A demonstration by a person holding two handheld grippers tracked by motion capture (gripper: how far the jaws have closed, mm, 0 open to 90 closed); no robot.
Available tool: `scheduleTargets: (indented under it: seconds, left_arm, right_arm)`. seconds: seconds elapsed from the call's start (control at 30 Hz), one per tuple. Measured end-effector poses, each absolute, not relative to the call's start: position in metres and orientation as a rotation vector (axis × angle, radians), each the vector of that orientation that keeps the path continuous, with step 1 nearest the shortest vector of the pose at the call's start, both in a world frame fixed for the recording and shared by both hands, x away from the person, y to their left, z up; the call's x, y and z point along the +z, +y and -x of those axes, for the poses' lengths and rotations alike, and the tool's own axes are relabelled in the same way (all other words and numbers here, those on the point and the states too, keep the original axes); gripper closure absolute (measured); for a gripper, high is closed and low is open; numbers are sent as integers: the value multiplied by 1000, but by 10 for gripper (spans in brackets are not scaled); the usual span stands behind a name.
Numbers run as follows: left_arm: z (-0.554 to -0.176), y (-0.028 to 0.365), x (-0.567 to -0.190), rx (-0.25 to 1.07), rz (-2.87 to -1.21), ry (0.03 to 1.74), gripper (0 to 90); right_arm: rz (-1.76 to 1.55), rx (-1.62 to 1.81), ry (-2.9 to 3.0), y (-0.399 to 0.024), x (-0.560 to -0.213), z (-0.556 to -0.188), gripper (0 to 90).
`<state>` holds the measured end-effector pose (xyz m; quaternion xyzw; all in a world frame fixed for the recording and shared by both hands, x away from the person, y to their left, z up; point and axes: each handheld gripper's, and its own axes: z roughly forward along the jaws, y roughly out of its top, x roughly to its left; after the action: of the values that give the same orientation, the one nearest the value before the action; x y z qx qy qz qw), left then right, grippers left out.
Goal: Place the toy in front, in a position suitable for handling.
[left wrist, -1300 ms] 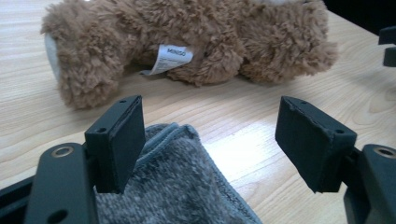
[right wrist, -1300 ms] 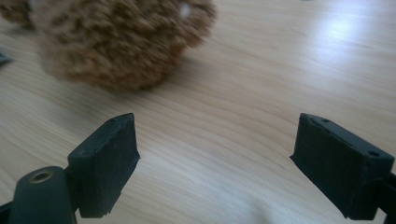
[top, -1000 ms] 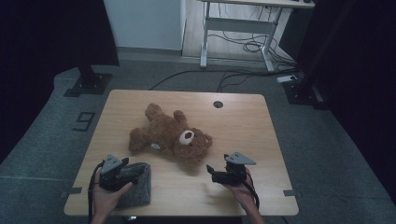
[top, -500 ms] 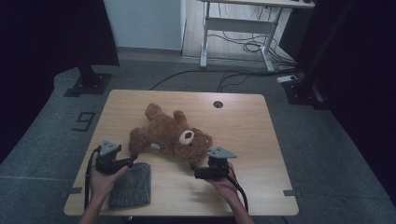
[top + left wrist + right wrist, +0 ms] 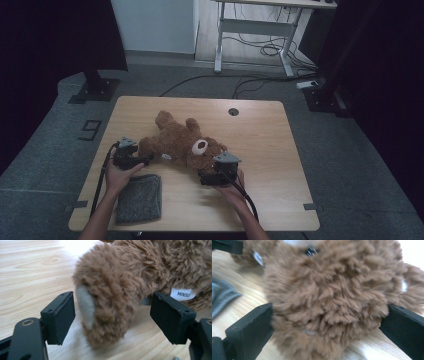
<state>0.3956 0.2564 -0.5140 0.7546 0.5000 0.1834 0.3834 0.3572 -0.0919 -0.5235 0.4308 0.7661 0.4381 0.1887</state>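
- Teddy bear (image 5: pixel 182 145) lies across mid-table (image 5: pixel 260 130), light muzzle up, head toward the person's side, legs toward far-left.
- Left gripper (image 5: pixel 134 159) at the bear's left end, held in left hand (image 5: pixel 119 175). In the left gripper view jaws stand wide apart, a furry limb w/ pale pad (image 5: pixel 86 306) between them; left pad close to the fur, right pad clear of it. No clamp.
- White "MINISO" tag (image 5: pixel 183 293) shows on the bear's body just beyond the right jaw.
- Right gripper (image 5: pixel 210 177) at the bear's head end, right hand (image 5: pixel 232 187) behind it. Jaws have just been opening – now at full spread, bear's head fur (image 5: pixel 329 302) bulging between them, brushing both pads. Whether pads press: looks like contact only, not a squeeze.
- Grey cloth (image 5: pixel 140 197) flat on table near front-left corner, just beside left hand, apart from bear.
- Cables trail from both grippers back along the forearms.
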Motion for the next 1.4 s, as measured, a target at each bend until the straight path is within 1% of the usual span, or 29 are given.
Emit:
scheduleTargets:
  seconds: [0.1, 0.17, 0.2, 0.23, 0.27, 0.3, 0.33, 0.37, 0.4, 0.43, 0.47, 0.5, 0.53, 0.57, 0.6, 0.63, 0.67, 0.87, 1.1, 1.13, 1.4]
  left_arm:
    - [-399, 253, -517, 465, -1936, 1283, 229]
    - [-402, 251, -520, 469, -1951, 1297, 291]
    - [-403, 250, -522, 469, -1953, 1312, 342]
    - [-403, 250, -522, 469, -1953, 1312, 411]
    - [-404, 251, -523, 472, -1950, 1334, 411]
    - [-404, 251, -523, 457, -1938, 1342, 476]
    - [-404, 252, -522, 444, -1926, 1346, 543]
    - [-405, 252, -522, 432, -1916, 1346, 543]
    - [-405, 251, -521, 411, -1924, 1340, 622]
    - [-405, 251, -521, 411, -1924, 1340, 645]
    - [-405, 251, -518, 394, -1927, 1341, 668]
    - [-405, 251, -518, 394, -1927, 1341, 685]
    - [-403, 253, -515, 387, -1913, 1339, 700]
    - [-403, 253, -515, 387, -1913, 1339, 709]
    - [-402, 254, -511, 387, -1899, 1327, 718]
    - [-402, 254, -511, 387, -1899, 1327, 726]
    - [-400, 255, -508, 394, -1893, 1322, 731]
    - [-394, 253, -492, 386, -1834, 1283, 748]
    - [-388, 244, -478, 375, -1811, 1221, 752]
    - [-383, 237, -472, 379, -1812, 1190, 752]
    - [-364, 218, -449, 376, -1805, 1095, 752]
  right_arm:
    - [-1225, 1216, 2155, -91, -528, -361, 0]
    - [-1243, 1228, 2151, -90, -531, -364, 1]
    - [-1239, 1245, 2150, -90, -531, -366, 34]
    - [-1239, 1245, 2150, -90, -531, -366, 34]
    - [-1237, 1250, 2149, -90, -531, -366, 59]
    - [-1236, 1257, 2150, -91, -531, -367, 111]
    - [-1250, 1264, 2148, -92, -531, -368, 185]
    - [-1250, 1264, 2148, -92, -531, -368, 185]
    - [-1251, 1275, 2138, -93, -531, -368, 311]
    - [-1251, 1275, 2138, -93, -531, -368, 311]
    - [-1226, 1261, 2140, -93, -529, -367, 393]
    - [-1226, 1261, 2140, -93, -529, -367, 393]
    - [-1199, 1241, 2142, -94, -528, -367, 455]
    - [-1199, 1241, 2142, -94, -528, -367, 455]
    - [-1186, 1238, 2123, -96, -526, -367, 504]
    - [-1186, 1238, 2123, -96, -526, -367, 504]
    - [-1170, 1240, 2110, -98, -526, -368, 533]
    - [-1110, 1245, 2016, -103, -518, -367, 573]
    - [-1102, 1297, 1961, -123, -505, -367, 573]
    - [-1093, 1311, 1939, -131, -501, -365, 575]
    - [-1069, 1365, 1897, -161, -485, -353, 578]
